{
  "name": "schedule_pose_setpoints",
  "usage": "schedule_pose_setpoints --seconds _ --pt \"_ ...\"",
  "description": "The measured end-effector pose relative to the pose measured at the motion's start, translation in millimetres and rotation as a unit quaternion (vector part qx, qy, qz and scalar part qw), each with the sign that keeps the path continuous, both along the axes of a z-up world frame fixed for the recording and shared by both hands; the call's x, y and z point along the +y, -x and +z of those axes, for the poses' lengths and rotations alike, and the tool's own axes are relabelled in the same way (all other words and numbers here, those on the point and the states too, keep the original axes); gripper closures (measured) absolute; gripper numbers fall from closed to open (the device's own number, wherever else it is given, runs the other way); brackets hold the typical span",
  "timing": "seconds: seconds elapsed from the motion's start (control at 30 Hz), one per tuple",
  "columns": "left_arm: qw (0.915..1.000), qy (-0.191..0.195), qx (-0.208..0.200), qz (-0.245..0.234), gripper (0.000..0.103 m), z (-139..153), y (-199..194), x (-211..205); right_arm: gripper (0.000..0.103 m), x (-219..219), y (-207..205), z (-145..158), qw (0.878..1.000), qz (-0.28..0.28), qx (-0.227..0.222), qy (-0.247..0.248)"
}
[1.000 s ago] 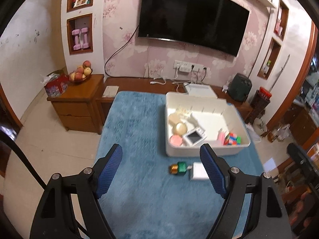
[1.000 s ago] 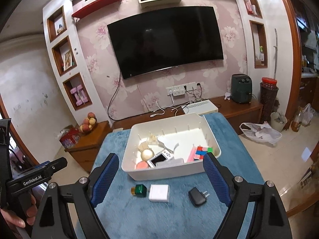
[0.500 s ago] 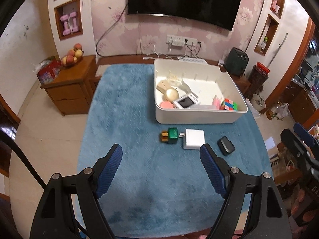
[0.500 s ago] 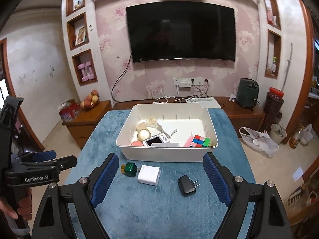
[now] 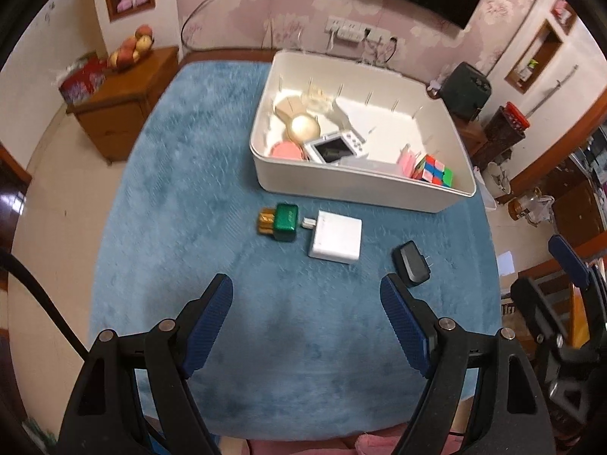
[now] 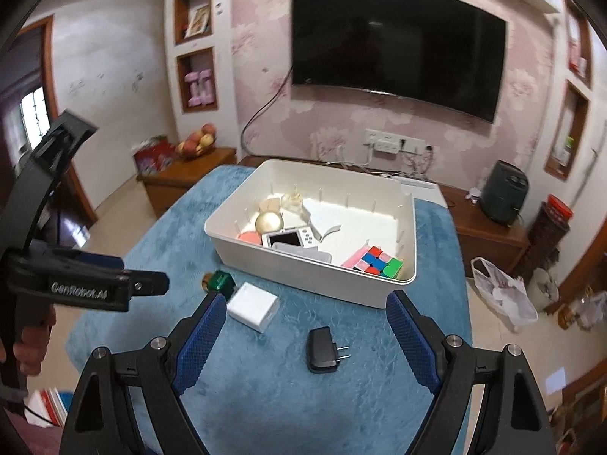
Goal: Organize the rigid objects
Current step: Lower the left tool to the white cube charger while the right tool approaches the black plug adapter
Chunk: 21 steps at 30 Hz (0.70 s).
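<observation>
A white bin (image 5: 353,189) (image 6: 303,273) stands on the blue rug-covered table (image 5: 182,197) and holds a colour cube (image 5: 434,170) (image 6: 381,261), a small white console (image 5: 335,149) (image 6: 290,238) and other items. In front of it lie a green and gold block (image 5: 280,222) (image 6: 219,280), a white charger (image 5: 335,236) (image 6: 252,306) and a black plug adapter (image 5: 411,263) (image 6: 321,349). My left gripper (image 5: 306,303) hovers open above the rug, short of the charger. My right gripper (image 6: 301,318) is open, nothing between its fingers, with the black adapter just ahead.
A wooden side cabinet (image 5: 121,102) with a fruit bowl (image 5: 131,47) stands left of the table. A low wooden shelf runs along the wall under the television (image 6: 394,60). A dark appliance (image 6: 504,197) and a white bag (image 6: 500,295) sit to the right.
Both grippers have dropped lower and tipped toward the table, so the loose items in front of the bin look nearer and larger. The right gripper has rolled. Jaws stay equally wide.
</observation>
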<state>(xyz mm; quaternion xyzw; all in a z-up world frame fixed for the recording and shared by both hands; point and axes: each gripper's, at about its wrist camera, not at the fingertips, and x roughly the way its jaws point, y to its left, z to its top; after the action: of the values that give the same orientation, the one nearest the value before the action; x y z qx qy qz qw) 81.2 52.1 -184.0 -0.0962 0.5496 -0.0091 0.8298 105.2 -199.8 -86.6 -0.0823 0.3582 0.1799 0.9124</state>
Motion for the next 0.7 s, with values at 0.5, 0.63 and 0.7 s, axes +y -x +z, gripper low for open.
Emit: schedule_pose_setpoints --seconds 0.5,0.63,0.7 --pt "0.9920 -0.026 0.112 0.052 0.016 -72.1 -58.4 -34.5 0.016 -33.7 -49.8 -72.6 0.990 0.105 0.089 0.003" --pt "0.9880 -0.040 0.139 0.055 0.016 -91.6 -68.2 -39.0 0.016 -33.3 -57.6 -93.4 0.986 0.115 0.118 0.001" --pt "0.9864 -0.041 0.150 0.053 0.016 -99.4 -72.7 -40.0 0.016 -32.4 -59.4 -100.9 0.985 0.119 0.126 0.002"
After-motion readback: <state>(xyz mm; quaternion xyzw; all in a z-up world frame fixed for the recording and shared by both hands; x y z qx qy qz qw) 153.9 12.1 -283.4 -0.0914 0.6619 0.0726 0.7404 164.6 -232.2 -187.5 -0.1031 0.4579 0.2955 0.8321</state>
